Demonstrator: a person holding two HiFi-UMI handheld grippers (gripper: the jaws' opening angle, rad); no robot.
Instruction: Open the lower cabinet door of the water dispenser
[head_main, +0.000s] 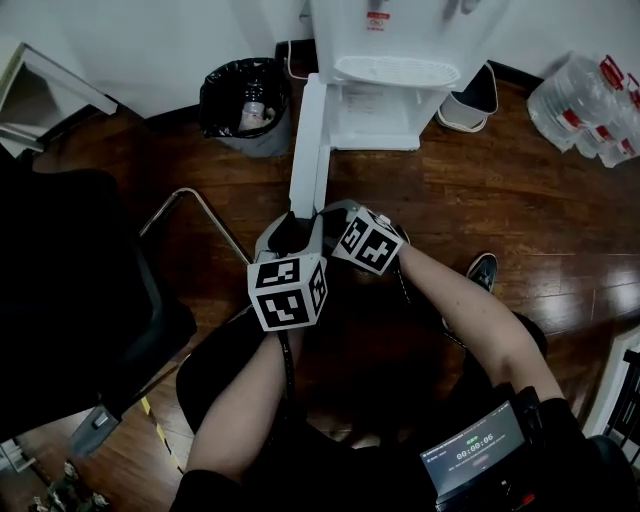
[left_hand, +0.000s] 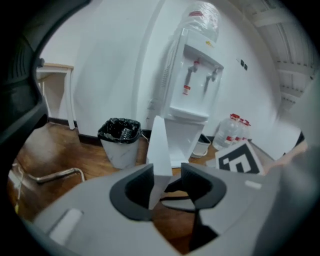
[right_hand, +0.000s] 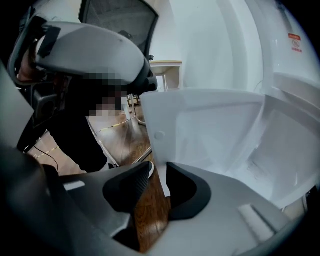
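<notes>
- At the left, a bin (head_main: 245, 100) lined with a black bag stands near the far edge of the floor (head_main: 520, 200), just beside the water dispenser (head_main: 390, 40). It plays no part in the task.
- The left gripper (left_hand: 166, 181) has its jaws spread wide. The free edge of the cabinet door (head_main: 308, 160) runs between them, but a gap shows on one side. We read this gripper as open and holding nothing.
- The cabinet door is hinged on the left of the dispenser's base. It has swung well out and stands edge-on towards us over the floor, and both grippers meet at its free edge. We judge the opening itself as good as done.
- The right gripper (right_hand: 159, 182) has its jaws drawn in narrow on that same edge. Its pads seem to lie against both faces of the panel, so we take it to be gripping the door. As we see it, what is left is small: perhaps ease the door a little wider, then let go and draw both grippers clear.
- The water dispenser stands at the floor's far edge against the wall. Its lower compartment (head_main: 375, 115) is uncovered, with the white inside showing.
- At the far right corner of the floor lie some water bottles (head_main: 590, 105), well apart from the door.
</notes>
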